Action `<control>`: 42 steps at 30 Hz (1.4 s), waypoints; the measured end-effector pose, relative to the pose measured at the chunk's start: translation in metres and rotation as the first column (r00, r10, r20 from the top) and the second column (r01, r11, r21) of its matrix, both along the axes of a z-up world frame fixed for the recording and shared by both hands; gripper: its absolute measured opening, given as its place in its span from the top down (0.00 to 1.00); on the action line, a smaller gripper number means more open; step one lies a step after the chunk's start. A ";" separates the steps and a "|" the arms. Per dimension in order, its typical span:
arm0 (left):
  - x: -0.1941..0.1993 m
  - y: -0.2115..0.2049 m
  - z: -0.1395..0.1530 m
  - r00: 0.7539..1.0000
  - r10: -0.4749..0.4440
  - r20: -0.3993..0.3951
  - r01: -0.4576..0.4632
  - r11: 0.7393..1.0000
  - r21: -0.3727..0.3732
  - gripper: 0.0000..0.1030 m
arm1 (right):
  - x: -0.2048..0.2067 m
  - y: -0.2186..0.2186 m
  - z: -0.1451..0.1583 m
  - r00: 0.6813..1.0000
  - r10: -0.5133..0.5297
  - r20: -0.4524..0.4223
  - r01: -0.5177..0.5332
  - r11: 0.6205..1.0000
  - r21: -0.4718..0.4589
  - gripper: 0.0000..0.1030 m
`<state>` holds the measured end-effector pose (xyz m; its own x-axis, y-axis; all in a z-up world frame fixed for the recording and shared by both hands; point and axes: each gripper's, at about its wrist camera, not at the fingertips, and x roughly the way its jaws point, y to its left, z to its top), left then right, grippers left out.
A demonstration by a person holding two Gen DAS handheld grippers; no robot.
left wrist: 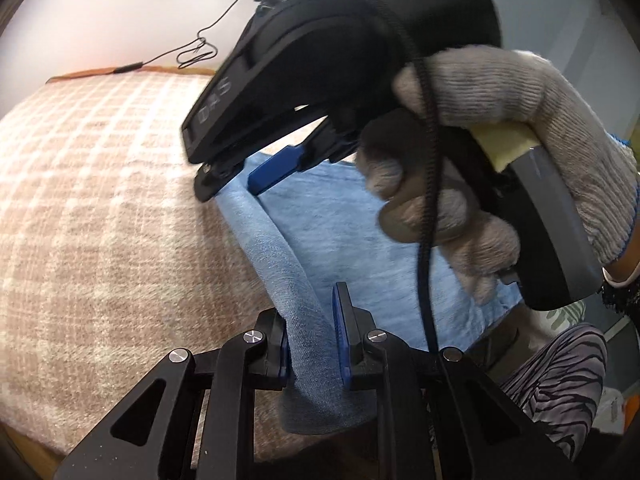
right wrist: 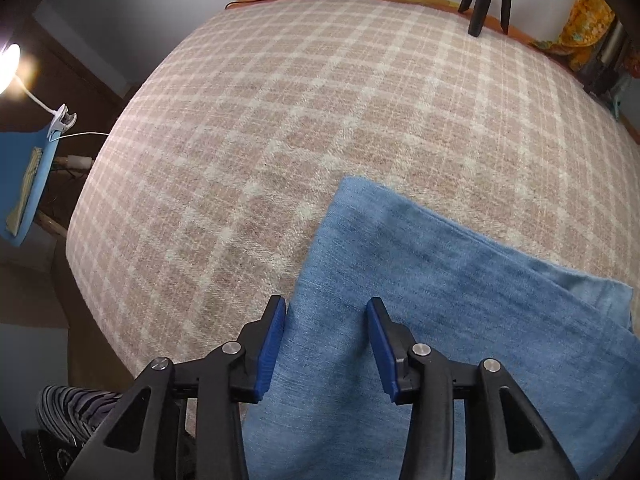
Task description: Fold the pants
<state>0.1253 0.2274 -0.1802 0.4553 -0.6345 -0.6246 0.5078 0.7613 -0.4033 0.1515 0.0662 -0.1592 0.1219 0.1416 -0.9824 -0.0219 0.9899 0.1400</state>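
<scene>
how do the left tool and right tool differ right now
The left tool has a raised fold of the pants between its pads; the right tool has only flat denim showing between its pads. The left's gap is narrower, the right's wider. Both have blue pads and stand open over the plaid blanket.

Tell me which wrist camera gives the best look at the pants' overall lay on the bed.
The right wrist view: the light blue pants lie spread across the plaid blanket, far corner and layered edge visible. The left wrist view shows only a raised fold between the left gripper's fingers, the rest blocked by the right gripper.
</scene>
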 end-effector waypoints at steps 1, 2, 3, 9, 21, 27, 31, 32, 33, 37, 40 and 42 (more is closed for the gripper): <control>-0.001 -0.004 0.002 1.000 -0.005 0.008 0.005 1.000 0.004 0.85 | 0.000 0.001 -0.001 1.000 0.001 -0.003 -0.001 1.000 -0.004 0.57; -0.003 -0.008 0.004 1.000 -0.009 0.014 0.009 1.000 0.006 0.86 | 0.001 0.003 -0.001 1.000 0.009 -0.006 -0.009 1.000 -0.015 0.57; -0.004 -0.012 0.006 1.000 -0.013 0.020 0.013 1.000 0.008 0.86 | 0.000 0.005 -0.002 1.000 0.018 -0.006 -0.019 0.999 -0.028 0.57; -0.006 -0.030 0.015 0.999 -0.027 0.035 0.027 1.000 0.012 0.86 | -0.007 0.003 -0.001 0.999 0.025 0.044 -0.023 0.998 -0.054 0.81; -0.023 -0.076 0.044 0.986 -0.109 0.124 0.111 0.994 -0.009 0.87 | -0.058 -0.078 0.052 0.938 -0.183 0.293 0.121 0.969 0.217 0.97; -0.029 -0.108 0.060 0.977 -0.156 0.143 0.165 0.985 -0.052 0.87 | -0.086 -0.120 0.073 0.888 -0.281 0.365 0.171 0.937 0.304 0.97; -0.033 -0.131 0.065 0.973 -0.180 0.142 0.192 0.979 -0.072 0.87 | -0.103 -0.139 0.083 0.863 -0.316 0.394 0.187 0.925 0.332 0.98; -0.034 -0.138 0.066 0.973 -0.185 0.137 0.198 0.977 -0.080 0.87 | -0.108 -0.143 0.086 0.858 -0.326 0.397 0.192 0.920 0.341 0.98; -0.026 -0.128 0.064 0.973 -0.189 0.136 0.201 0.976 -0.085 0.87 | -0.112 -0.149 0.087 0.854 -0.333 0.400 0.196 0.918 0.346 0.98; -0.021 -0.144 0.061 0.967 -0.209 0.144 0.222 0.971 -0.085 0.87 | -0.120 -0.165 0.086 0.839 -0.363 0.405 0.219 0.907 0.359 0.98; -0.024 -0.158 0.065 0.963 -0.227 0.147 0.241 0.967 -0.082 0.87 | -0.126 -0.180 0.086 0.829 -0.382 0.408 0.237 0.902 0.361 0.98; -0.027 -0.167 0.068 0.958 -0.242 0.156 0.256 0.964 -0.075 0.87 | -0.132 -0.190 0.087 0.822 -0.393 0.412 0.248 0.899 0.362 0.98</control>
